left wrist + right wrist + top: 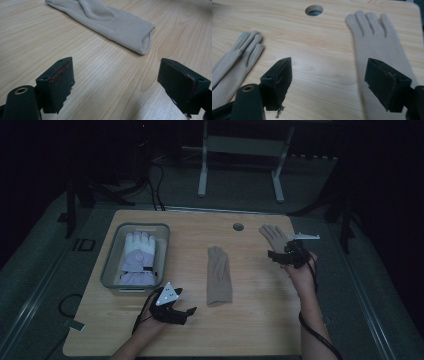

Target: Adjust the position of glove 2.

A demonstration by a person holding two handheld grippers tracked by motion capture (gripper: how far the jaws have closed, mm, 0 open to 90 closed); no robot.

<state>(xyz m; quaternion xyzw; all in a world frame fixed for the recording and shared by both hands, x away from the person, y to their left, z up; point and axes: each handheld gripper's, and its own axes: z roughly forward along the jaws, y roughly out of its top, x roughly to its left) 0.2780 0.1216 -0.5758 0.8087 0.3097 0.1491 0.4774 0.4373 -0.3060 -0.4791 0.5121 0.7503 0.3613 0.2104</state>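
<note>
Two beige gloves (pixel 219 276) lie apart; right gripper (pixel 278 256) (jaws apart, empty) above one, left gripper (pixel 187 312) likewise

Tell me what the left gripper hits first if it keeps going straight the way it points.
Probably the folded beige glove: the left gripper, jaws open and holding nothing, points across bare wooden table at the glove's cuff end. Depth is unclear, so the low jaws might scrape the table first.
</note>
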